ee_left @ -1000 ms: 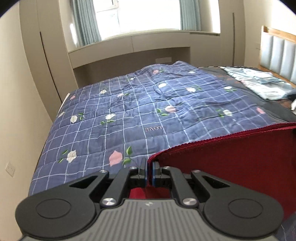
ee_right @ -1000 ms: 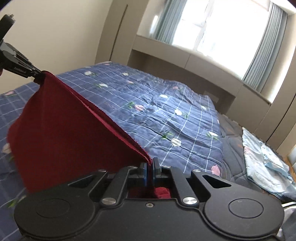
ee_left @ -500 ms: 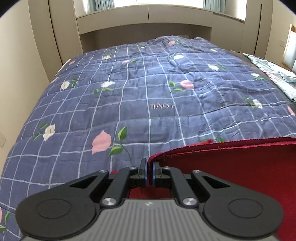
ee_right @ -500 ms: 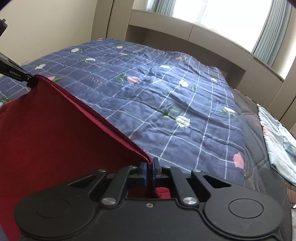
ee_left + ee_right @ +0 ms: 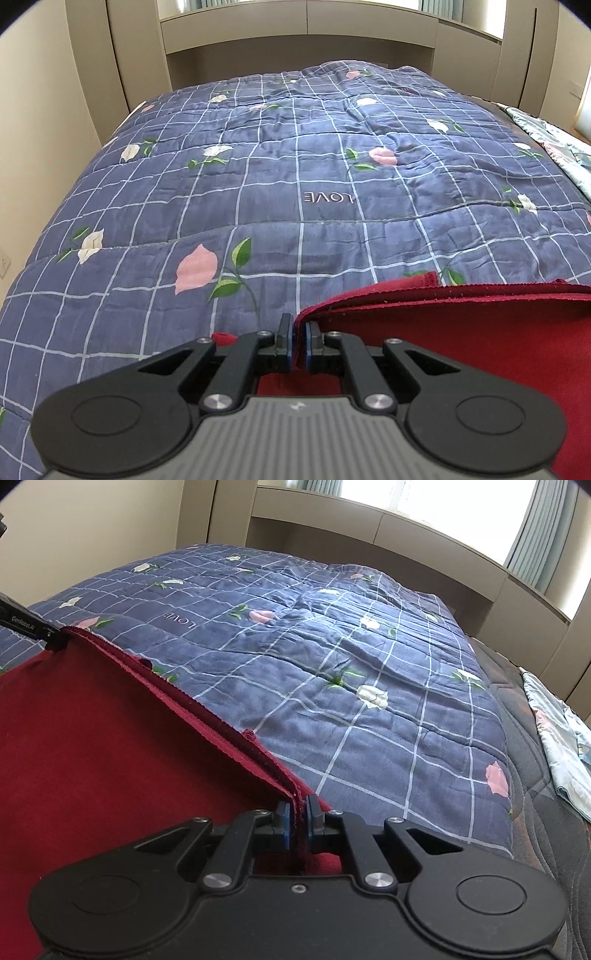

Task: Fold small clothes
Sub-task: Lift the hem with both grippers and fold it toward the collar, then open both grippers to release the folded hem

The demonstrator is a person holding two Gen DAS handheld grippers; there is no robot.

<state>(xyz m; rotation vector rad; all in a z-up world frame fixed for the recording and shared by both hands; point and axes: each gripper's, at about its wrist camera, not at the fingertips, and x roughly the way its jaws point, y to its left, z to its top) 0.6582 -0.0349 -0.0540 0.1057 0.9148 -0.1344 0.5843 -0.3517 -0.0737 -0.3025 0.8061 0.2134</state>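
A dark red garment (image 5: 461,343) lies folded over on the blue checked quilt (image 5: 295,184), its top edge doubled on a lower layer. My left gripper (image 5: 298,332) is shut on its left corner, low over the quilt. My right gripper (image 5: 298,812) is shut on the other corner of the red garment (image 5: 110,757). The left gripper's tip (image 5: 51,635) shows at the far left of the right wrist view, holding the far end of the same edge. The edge runs nearly straight between the two grippers.
The quilt (image 5: 369,664) covers most of the bed. A light blue patterned cloth (image 5: 561,738) lies at the bed's right side on a dark mattress (image 5: 532,775). A beige wall (image 5: 37,147) stands to the left, with cabinets and a window sill beyond the bed.
Both grippers have come down and forward with the red garment. Its raised edge has dropped from mid-air onto the lower layer on the quilt.
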